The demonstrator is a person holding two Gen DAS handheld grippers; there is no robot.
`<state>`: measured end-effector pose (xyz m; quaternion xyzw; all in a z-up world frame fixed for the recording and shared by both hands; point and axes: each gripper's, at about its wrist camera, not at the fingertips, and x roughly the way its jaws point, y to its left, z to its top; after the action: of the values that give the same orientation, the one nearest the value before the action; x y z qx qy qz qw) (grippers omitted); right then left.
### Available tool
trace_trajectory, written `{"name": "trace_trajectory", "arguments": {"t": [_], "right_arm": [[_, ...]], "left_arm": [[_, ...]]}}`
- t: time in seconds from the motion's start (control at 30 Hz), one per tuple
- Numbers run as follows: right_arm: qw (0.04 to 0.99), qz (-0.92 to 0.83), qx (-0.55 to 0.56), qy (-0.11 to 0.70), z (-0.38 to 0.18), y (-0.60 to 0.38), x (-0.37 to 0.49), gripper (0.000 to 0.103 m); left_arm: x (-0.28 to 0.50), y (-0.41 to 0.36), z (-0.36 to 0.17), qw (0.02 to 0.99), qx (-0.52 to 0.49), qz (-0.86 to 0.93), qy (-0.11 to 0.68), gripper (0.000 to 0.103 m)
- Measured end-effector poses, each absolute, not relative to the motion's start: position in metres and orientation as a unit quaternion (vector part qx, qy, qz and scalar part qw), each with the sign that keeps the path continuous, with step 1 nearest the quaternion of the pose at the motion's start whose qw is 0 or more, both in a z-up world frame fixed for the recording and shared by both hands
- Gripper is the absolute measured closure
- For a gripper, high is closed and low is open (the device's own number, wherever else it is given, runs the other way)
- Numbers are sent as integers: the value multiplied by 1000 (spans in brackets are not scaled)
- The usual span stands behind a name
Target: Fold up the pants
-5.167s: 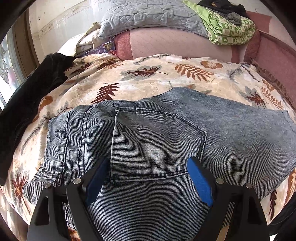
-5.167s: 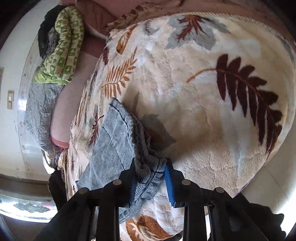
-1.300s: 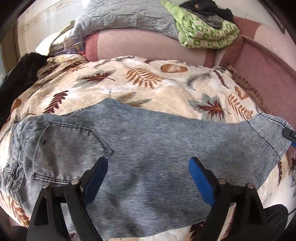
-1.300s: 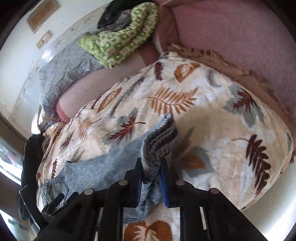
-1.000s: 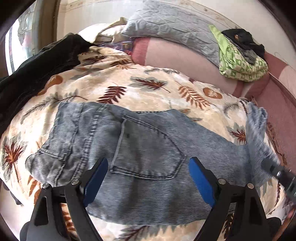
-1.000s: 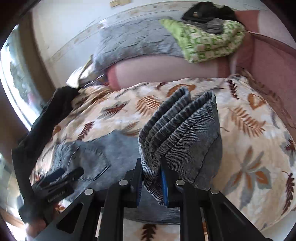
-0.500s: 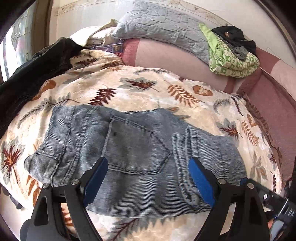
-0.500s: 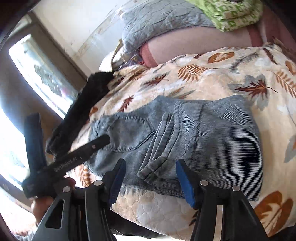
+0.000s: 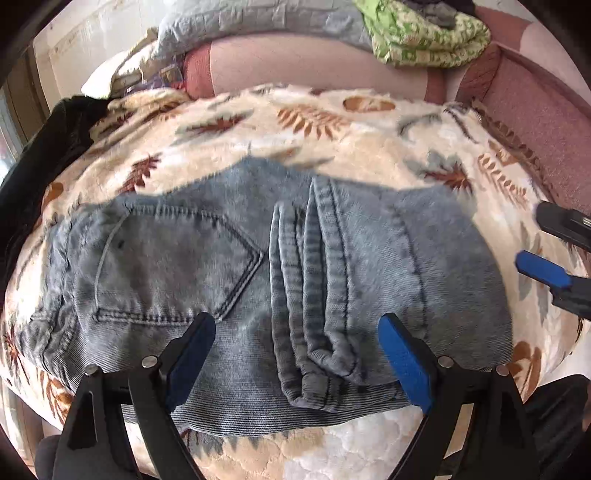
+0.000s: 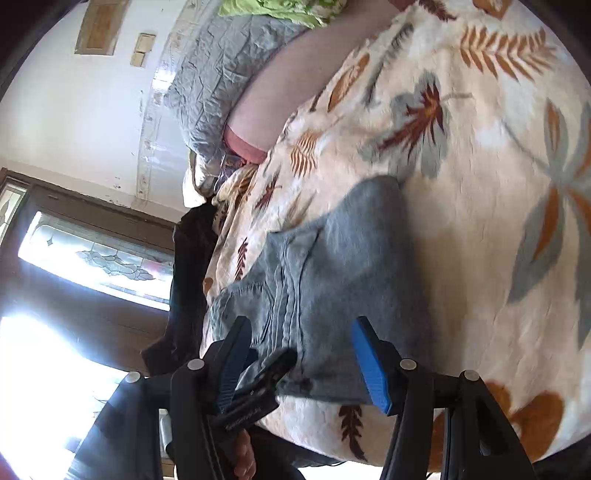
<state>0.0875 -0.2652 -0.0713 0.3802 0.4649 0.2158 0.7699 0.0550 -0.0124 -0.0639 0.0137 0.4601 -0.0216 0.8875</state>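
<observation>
Grey-blue denim pants [image 9: 229, 266] lie folded on a leaf-print blanket [image 9: 332, 140], back pocket up at the left, the leg hems [image 9: 314, 295] folded over onto the seat. My left gripper [image 9: 295, 354] is open and empty just above the pants' near edge. My right gripper [image 10: 301, 354] is open and empty beside the fold; it also shows in the left wrist view [image 9: 554, 251] at the far right. The pants appear in the right wrist view [image 10: 340, 277] too.
A black garment [image 9: 33, 155] lies at the blanket's left edge. A grey quilt [image 9: 258, 18] and a green patterned cloth [image 9: 424, 40] sit on the pink sofa back [image 9: 314, 70]. A window [image 10: 92, 254] is at the left.
My right gripper carried the leg hems over onto the seat, let go and opened, then drew back to the right. My left gripper moved closer to the pants.
</observation>
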Motion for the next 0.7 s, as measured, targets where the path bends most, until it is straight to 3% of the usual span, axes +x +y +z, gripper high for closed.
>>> {"name": "trace_trajectory", "arguments": {"t": [0.17,0.33,0.4,0.43,0.47,0.5,0.67,0.7], "right_arm": [[760,174,354,516,-96,-282,161,41],[749,156,318,560,-121,-272,196,44],[748,151,306,570,-128,-268,202,60],[753,151,296,569,-127,-265,205,77],[758,153,282,568,-125,-260,206,86],[768,154,262,564,-119,-254,207,90],[826,124,145,531,-100,-226,203,91],[818,113,118,552,-114,-222,206,83]], "left_arm": [[61,-34,-45,905,14,-71,420,12],[83,-42,-97,859,63,-23,508,12],[77,-27,-103,862,13,-27,506,11],[75,-26,-103,862,13,-25,506,11],[73,-27,-103,863,21,-24,504,10],[71,-29,-103,865,25,-22,501,10],[62,-31,-106,876,29,-17,482,10],[62,-31,-106,875,30,-16,483,10]]}}
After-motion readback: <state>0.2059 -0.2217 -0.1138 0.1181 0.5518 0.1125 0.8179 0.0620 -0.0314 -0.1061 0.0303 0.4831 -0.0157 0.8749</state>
